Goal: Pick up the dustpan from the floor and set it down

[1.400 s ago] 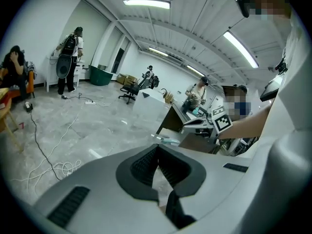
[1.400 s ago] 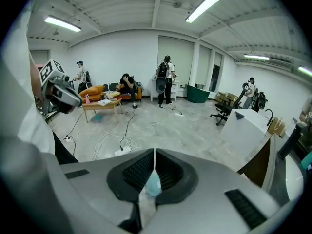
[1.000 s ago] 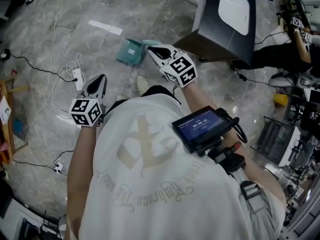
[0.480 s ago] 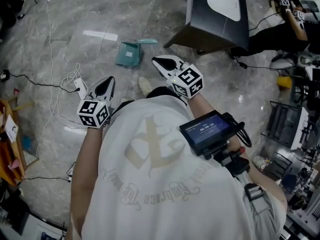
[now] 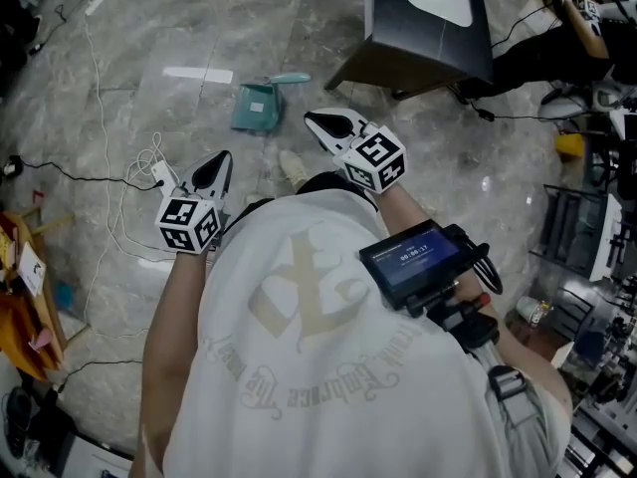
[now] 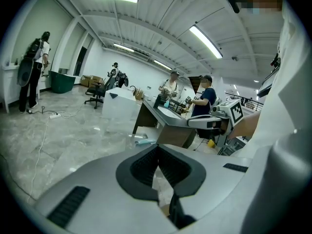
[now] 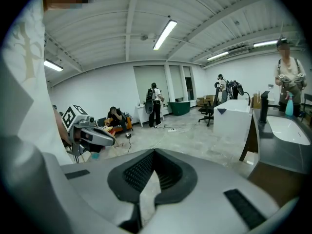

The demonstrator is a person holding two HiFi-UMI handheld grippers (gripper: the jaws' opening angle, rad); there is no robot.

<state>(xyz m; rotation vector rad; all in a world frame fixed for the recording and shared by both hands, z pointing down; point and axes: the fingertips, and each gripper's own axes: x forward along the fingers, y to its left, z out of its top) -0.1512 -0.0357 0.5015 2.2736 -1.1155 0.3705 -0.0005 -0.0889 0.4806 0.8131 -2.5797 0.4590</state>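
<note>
Holding left gripper (image 5: 217, 164) and right gripper (image 5: 320, 122) at waist height, jaws of each pressed together and empty, likely ahead of any reach. Facing teal dustpan (image 5: 256, 107) flat on floor (image 5: 149, 28), just beyond right gripper, near desk (image 5: 428, 43).

- The left tongs (image 5: 221, 159) are out ahead of the torso, tilted slightly downward, jaws closed tip to tip with nothing between them
- The right tongs (image 5: 314, 119) reach a little further ahead, tilted the same way, jaws closed and empty
- The left forearm (image 5: 171, 297) and right forearm (image 5: 400, 205) are bare, elbows bent
</note>
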